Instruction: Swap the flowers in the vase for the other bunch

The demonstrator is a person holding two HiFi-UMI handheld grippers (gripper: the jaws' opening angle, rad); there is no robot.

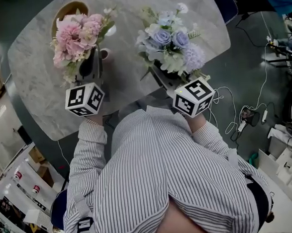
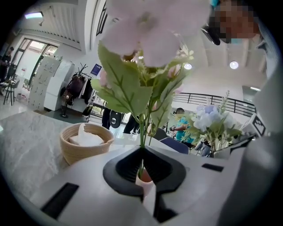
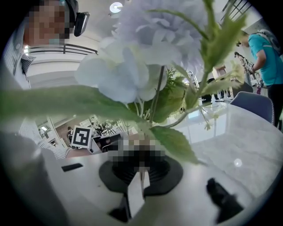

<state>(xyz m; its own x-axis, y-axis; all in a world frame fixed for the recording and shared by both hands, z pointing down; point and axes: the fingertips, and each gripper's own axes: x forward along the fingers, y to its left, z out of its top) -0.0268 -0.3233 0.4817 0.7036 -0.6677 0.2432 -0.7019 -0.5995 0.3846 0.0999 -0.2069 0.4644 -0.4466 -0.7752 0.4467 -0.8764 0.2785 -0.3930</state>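
My left gripper (image 1: pixel 89 66) is shut on the stems of a pink flower bunch (image 1: pixel 75 36), held upright over the marble table (image 1: pixel 38 71). In the left gripper view the green stems (image 2: pixel 142 132) rise from between the closed jaws of that gripper (image 2: pixel 141 160). A small white vase (image 1: pixel 104 53) with a pinkish mouth stands just right of it and shows through the jaw gap as the vase (image 2: pixel 144 178). My right gripper (image 1: pixel 166 75) is shut on the stems of a blue and white bunch (image 1: pixel 168 44). Those flowers (image 3: pixel 132 66) fill the right gripper view above that gripper (image 3: pixel 141 165).
A wicker basket (image 1: pixel 67 9) holding white tissue stands at the table's far left, also seen as the basket (image 2: pixel 84 143). Cables and plugs (image 1: pixel 245 114) lie on the floor to the right. A blue chair (image 3: pixel 254 103) stands by the table, and a person in a teal shirt (image 3: pixel 265 57) stands behind it.
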